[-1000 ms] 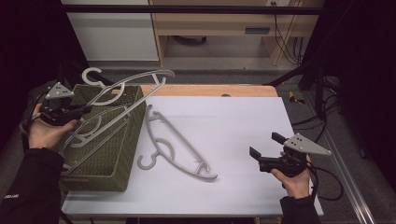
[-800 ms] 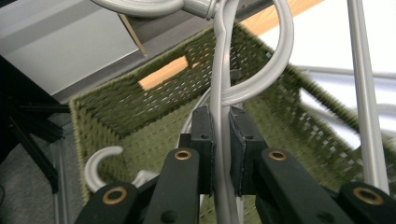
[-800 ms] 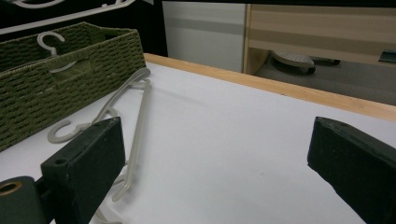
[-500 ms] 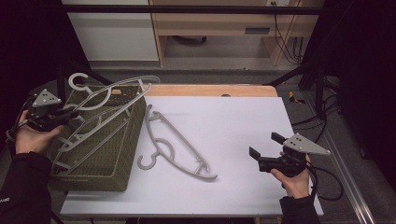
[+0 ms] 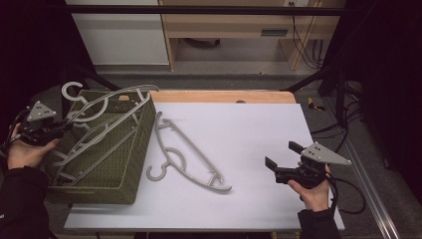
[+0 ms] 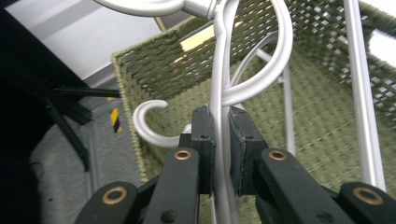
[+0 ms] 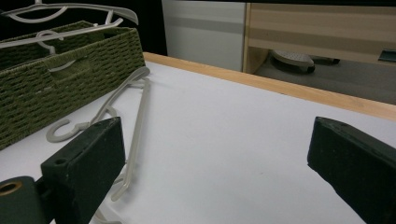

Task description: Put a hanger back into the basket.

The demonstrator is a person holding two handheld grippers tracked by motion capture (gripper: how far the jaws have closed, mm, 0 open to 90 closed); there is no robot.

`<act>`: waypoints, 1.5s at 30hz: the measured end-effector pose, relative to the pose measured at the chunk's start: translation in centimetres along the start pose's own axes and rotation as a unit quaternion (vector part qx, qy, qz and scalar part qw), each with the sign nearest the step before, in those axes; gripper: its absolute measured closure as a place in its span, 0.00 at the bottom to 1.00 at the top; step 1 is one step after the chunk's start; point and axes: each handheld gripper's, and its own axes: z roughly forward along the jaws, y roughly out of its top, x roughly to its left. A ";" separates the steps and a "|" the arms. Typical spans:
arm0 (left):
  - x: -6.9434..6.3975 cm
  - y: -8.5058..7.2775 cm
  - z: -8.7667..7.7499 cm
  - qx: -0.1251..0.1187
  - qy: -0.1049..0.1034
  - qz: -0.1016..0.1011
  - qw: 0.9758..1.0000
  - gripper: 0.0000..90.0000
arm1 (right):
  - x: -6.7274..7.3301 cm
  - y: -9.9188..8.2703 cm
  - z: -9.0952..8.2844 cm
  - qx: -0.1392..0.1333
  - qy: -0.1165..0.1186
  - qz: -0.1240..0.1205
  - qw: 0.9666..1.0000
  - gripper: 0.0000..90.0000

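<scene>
The held grey plastic hanger (image 5: 107, 117) lay tilted across the open top of the green woven basket (image 5: 122, 177), its hook (image 5: 72, 89) rising past the basket's far left corner and its far shoulder resting over the basket's far rim. The left gripper (image 6: 221, 140) was clamped on this hanger's thin bar, both pads pressed flat against it, just below where the bar met a curved loop. In the left gripper view, a second hanger hook (image 6: 147, 122) lay lower inside the basket; whether it belonged to one hanger or several could not be made out. The basket stood at the left edge of the white table (image 5: 259, 134), overhanging it slightly. Just right of the basket, a pair of grey hangers (image 5: 186, 157) lay flat on the table, apparently stacked, hook toward the near edge. The right gripper (image 5: 278, 167) was held low near the table's right near corner, well apart from the hangers, its jaws standing wide with nothing between them.
</scene>
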 end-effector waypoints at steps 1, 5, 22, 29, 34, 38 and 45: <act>0.0 0.0 0.1 0.001 0.002 0.002 1.000 0.91 | 0.0 0.0 0.0 0.000 0.000 0.000 1.000 0.05; 0.2 -0.2 0.3 -0.002 -0.002 0.004 1.000 0.91 | 0.0 0.0 0.0 0.000 -0.001 0.001 1.000 0.05; 1.9 -2.1 -0.5 -0.002 0.011 -0.009 1.000 0.91 | -0.3 -0.1 0.0 -0.001 -0.002 0.001 1.000 0.05; 2.0 -2.4 -0.3 0.009 0.018 0.000 1.000 0.91 | -0.2 -0.1 0.1 0.000 0.000 0.003 1.000 0.05; 2.1 -2.4 -0.3 0.018 0.026 0.006 0.999 0.91 | -0.3 -0.1 0.0 0.000 -0.002 0.003 1.000 0.05; 1.9 -2.4 -0.1 0.013 0.034 0.010 0.999 0.91 | -0.3 0.0 0.0 0.000 -0.001 0.002 1.000 0.05; 1.7 -2.5 0.3 0.022 0.045 0.030 0.998 0.91 | -0.2 -0.1 0.1 0.001 -0.002 0.002 1.000 0.05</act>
